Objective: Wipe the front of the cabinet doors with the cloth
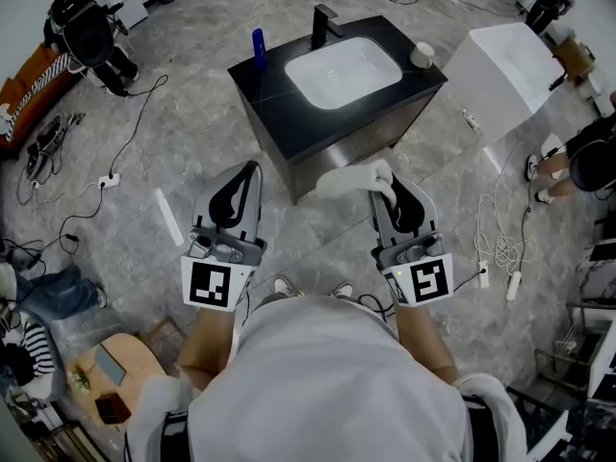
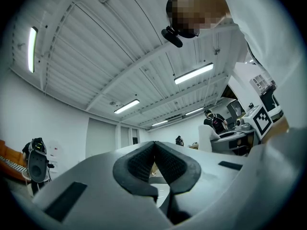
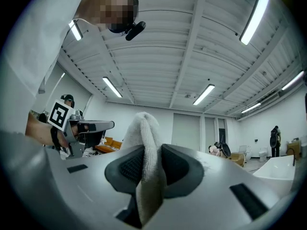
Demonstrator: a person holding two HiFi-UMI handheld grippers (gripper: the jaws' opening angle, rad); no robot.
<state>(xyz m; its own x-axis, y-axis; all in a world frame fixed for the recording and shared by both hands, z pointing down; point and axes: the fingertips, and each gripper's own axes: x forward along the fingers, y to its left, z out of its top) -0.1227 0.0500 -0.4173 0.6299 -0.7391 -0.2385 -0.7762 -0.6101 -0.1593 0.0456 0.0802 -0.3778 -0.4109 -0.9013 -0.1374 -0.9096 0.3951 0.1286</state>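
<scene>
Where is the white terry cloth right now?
The white cloth is clamped in the right gripper, right of centre in the head view, close in front of the dark sink cabinet.

Open floor (image 1: 298, 234) in frnt of cabinet (image 1: 337, 157); cables (image 1: 496, 243) rt.

My white short-sleeved shirt (image 1: 318, 373) fills six o'clock. The pale-grey, black-padded left gripper (image 1: 252, 167) and right gripper (image 1: 387, 183) carry black-and-white marker cubes (image 1: 217, 284).

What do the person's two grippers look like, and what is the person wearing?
Both the left gripper and right gripper have pale grey shells with black ribbed pads. Each carries a white cube bearing a black square marker. The person wears a white top.
</scene>
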